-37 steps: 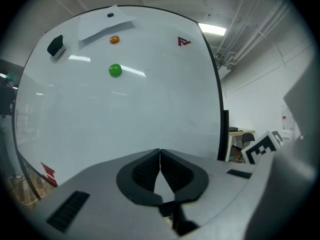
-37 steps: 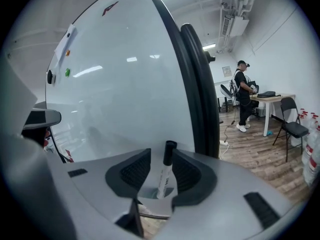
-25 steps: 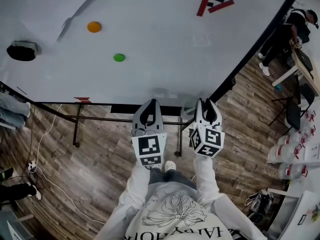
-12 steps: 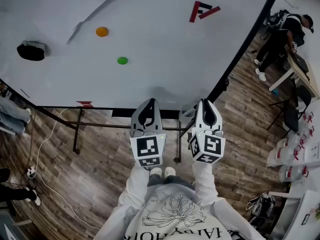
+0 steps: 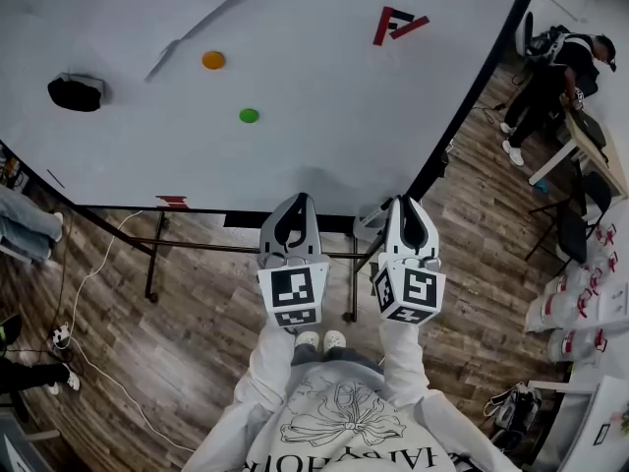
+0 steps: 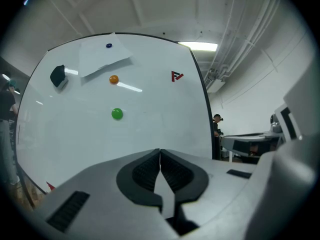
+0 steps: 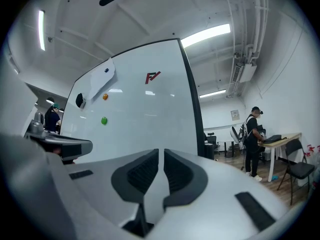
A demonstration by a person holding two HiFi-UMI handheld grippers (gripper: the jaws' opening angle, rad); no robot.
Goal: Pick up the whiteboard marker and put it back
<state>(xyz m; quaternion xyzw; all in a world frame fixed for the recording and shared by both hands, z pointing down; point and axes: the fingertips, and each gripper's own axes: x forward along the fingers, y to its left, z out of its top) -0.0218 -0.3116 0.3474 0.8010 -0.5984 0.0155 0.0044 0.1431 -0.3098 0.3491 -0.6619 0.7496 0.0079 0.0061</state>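
Note:
No whiteboard marker shows in any view. A large whiteboard (image 5: 295,155) stands before me, with a green magnet (image 5: 249,115), an orange magnet (image 5: 213,60), a black eraser (image 5: 75,92) and a red logo (image 5: 395,25) on it. My left gripper (image 5: 298,203) points level at the board's lower edge and is shut, its pads (image 6: 150,170) touching with nothing between them. Beside it, my right gripper (image 5: 406,203) is closing. A narrow gap remains between its pads (image 7: 142,174), and that gap is empty.
A sheet of paper (image 5: 118,8) hangs at the board's upper left. The board's metal stand (image 5: 197,247) crosses the wooden floor below it. A cable (image 5: 88,264) lies at the left. A person (image 5: 560,77) stands by a table and chairs at the right.
In the head view the eraser and magnets now sit a little further right. Both grippers stay side by side at the board's lower edge.

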